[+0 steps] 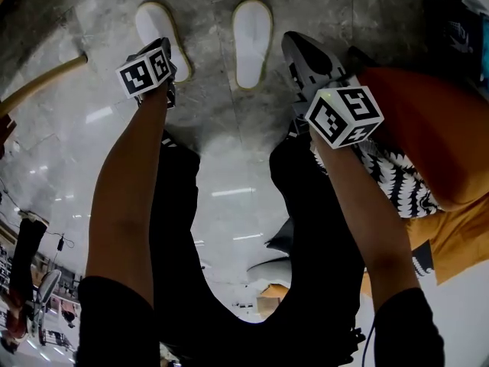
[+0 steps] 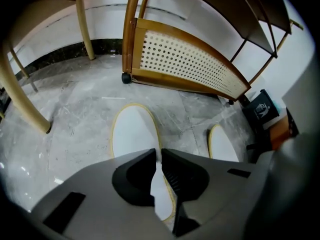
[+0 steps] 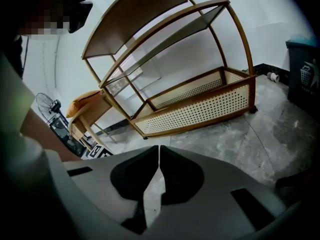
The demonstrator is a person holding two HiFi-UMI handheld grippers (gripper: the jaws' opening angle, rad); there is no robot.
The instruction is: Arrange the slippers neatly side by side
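Left gripper (image 2: 158, 154) pinches the left slipper's (image 2: 132, 134) near end; right gripper (image 3: 159, 151) is pressed shut, empty. I fear this thin grip slips and drags it crooked.

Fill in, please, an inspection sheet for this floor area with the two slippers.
Surface: grey marble floor, glossy.
Job's things: left slipper and right slipper, white, lying apart, roughly parallel.
Clutter: orange bundle at the head view's right edge.
Grippers: left gripper, fingers closed on the left slipper's edge; right gripper shut, empty, above the floor.
Cables: nothing seen.
Surroundings: rattan shelf rack, dark bin.
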